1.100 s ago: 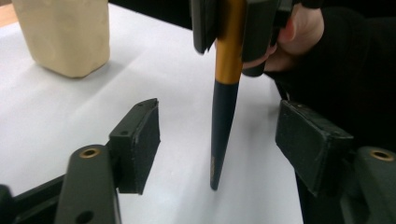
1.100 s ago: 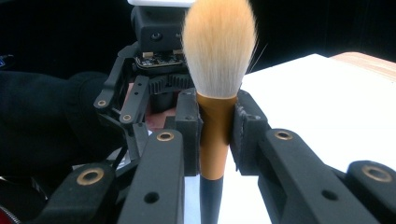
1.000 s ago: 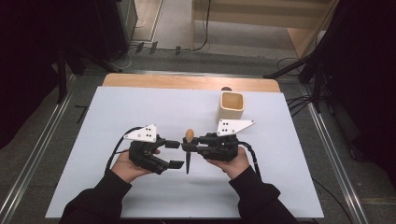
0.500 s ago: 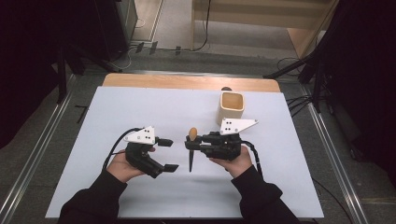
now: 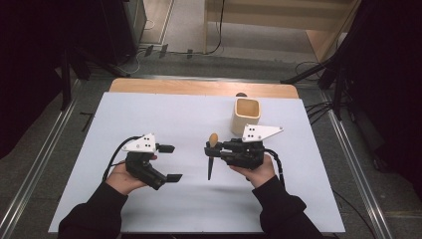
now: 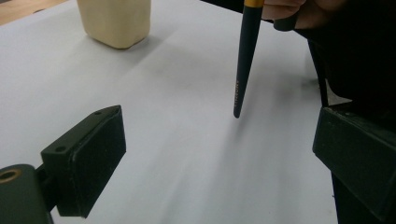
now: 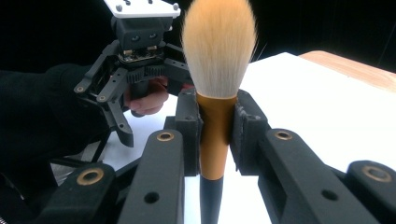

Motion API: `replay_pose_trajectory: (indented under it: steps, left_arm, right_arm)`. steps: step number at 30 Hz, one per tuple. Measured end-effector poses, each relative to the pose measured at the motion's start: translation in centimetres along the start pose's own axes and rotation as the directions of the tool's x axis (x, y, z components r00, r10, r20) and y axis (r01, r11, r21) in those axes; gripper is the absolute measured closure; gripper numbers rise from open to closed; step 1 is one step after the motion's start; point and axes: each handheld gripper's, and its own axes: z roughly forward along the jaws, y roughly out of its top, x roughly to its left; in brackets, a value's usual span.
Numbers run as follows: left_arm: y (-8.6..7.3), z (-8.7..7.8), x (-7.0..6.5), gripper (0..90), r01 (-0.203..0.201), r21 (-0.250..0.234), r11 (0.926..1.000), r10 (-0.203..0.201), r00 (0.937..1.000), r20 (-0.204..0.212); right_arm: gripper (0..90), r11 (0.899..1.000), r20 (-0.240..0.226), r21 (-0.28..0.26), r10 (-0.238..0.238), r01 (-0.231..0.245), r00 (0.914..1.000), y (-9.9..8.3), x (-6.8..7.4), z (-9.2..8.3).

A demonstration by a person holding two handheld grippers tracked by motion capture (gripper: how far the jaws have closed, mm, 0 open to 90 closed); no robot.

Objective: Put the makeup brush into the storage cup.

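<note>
My right tool (image 5: 213, 152) is pinching a makeup brush with a fluffy tan bristle head, an orange-gold metal collar and a tapering black handle (image 5: 211, 158); in the right gripper view the two pads are pressed against the collar (image 7: 215, 135) just under the bristles, head up, handle hanging down. The brush hangs just in front of the cream-coloured, open-topped square holder cup (image 5: 246, 116), on the near-left side of it, with the handle tip above the white surface (image 5: 189, 114) and, as far as I can tell, not touching it. My left tool (image 5: 170, 163) sits well to the left of the cup, and its jaws have just been opening; they now stand spread wide with nothing between them, and the left gripper view looks past its own two black pads (image 6: 91, 158) to the handle tip (image 6: 239, 100) and the cup (image 6: 115, 21) beyond. I judge the handover step finished: the brush now rests with the right tool alone. The next move, as I read it, is to carry the brush back and to the right until it stands over the cup's mouth, keep it near upright, lower the handle inside the rim, and only then let the pads part. The left tool should stay clear of that path.
</note>
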Motion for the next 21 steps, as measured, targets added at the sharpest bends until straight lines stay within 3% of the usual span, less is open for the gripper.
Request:
replay_pose_trajectory:
  steps: [21]
  left_arm:
    - [-1.2, -2.8, 0.6, 3.6, 0.010, -0.026, 0.9996, -0.012, 0.9966, -0.081]
  right_arm:
    - [76.7, 1.000, 0.061, -0.001, 0.002, -0.002, 0.9982, -0.1, -0.4, -2.4]
